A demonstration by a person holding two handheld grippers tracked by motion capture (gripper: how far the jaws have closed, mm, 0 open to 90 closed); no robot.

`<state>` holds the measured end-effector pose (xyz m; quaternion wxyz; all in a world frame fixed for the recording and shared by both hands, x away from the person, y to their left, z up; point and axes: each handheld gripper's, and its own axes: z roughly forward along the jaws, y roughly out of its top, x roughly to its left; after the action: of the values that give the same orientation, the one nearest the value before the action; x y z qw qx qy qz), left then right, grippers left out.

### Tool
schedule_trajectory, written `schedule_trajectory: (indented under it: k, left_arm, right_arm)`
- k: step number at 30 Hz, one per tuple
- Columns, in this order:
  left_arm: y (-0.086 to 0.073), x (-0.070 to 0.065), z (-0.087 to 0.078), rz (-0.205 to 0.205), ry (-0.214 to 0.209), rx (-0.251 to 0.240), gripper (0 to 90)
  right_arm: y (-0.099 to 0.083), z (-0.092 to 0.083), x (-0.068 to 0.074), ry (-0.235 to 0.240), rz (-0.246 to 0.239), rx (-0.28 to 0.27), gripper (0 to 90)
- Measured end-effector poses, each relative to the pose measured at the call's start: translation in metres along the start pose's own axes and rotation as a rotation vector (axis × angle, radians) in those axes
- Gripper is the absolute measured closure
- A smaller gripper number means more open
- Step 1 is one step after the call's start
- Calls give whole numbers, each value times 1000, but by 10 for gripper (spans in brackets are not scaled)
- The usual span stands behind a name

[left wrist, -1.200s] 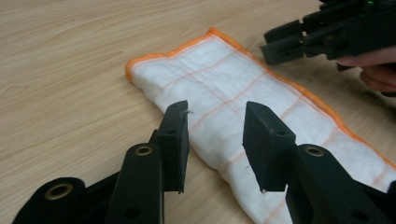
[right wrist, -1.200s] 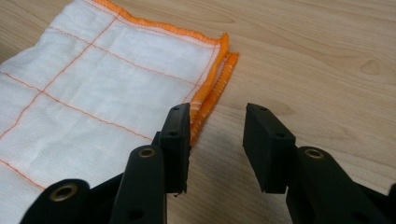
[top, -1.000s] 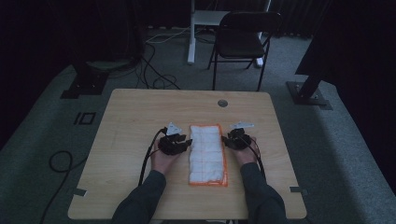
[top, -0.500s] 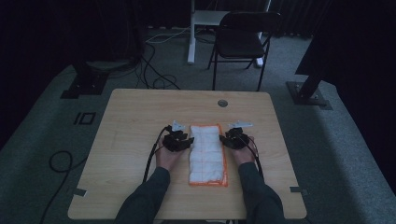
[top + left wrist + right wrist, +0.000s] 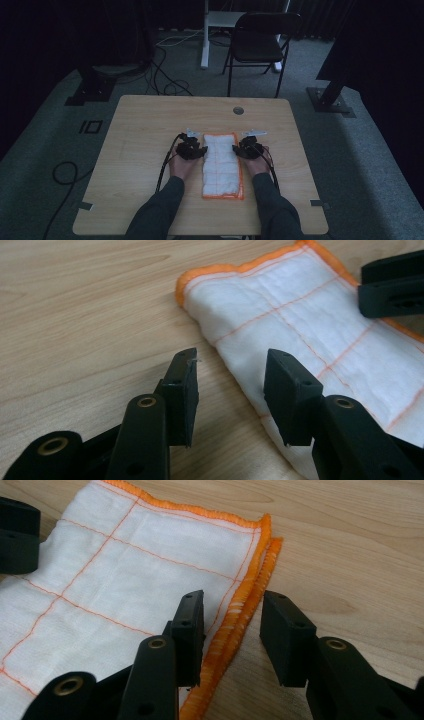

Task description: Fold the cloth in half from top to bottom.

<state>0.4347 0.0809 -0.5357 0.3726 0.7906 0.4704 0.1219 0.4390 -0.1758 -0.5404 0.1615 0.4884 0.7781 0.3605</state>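
A folded white cloth (image 5: 222, 164) with orange hems and grid lines lies flat on the wooden table (image 5: 140, 130). My left gripper (image 5: 190, 148) sits low at the cloth's left side. Its jaws have just been opening, and the cloth's folded edge (image 5: 240, 375) lies loose between them, the pads clear of it (image 5: 229, 396). My right gripper (image 5: 249, 148) rests at the cloth's right side. It stands open (image 5: 231, 637) astride the doubled orange hem (image 5: 245, 610), one finger over the cloth (image 5: 100, 580), the other over bare wood. Each gripper view shows the opposite gripper beyond the cloth.
A round cable hole (image 5: 238, 110) is set near the table's far edge. Beyond the table stand a black folding chair (image 5: 260, 45) and a white stand leg (image 5: 205, 35). Cables (image 5: 165, 85) lie on the grey floor, and dark stand bases (image 5: 90, 87) flank the table.
My left gripper has slid a little right and down toward the cloth's left edge. The right gripper has stayed in place.
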Motion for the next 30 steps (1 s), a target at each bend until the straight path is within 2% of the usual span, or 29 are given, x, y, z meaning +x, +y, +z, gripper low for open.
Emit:
schedule_trajectory:
  k: [6,8,11,13,19,24,30]
  left_arm:
    - [1,-1,3,5,4,14,610]
    - [3,-1,4,3,-1,24,667]
    - [5,-2,6,14,-30,40,792]
    - [6,-2,7,19,-35,36,844]
    - [9,1,8,1,-19,31,876]
    - [12,1,6,-4,-15,17,879]
    - [16,0,-3,10,-25,-9,879]
  right_arm:
    - [0,0,3,5,-12,6,704]
    - [0,0,4,7,-11,7,730]
    - [0,0,5,16,-5,9,786]
    - [1,0,6,18,-3,12,814]
    - [2,1,9,7,-17,17,839]
    - [5,-1,10,3,-19,-2,845]
    - [8,-8,10,5,-25,-32,843]
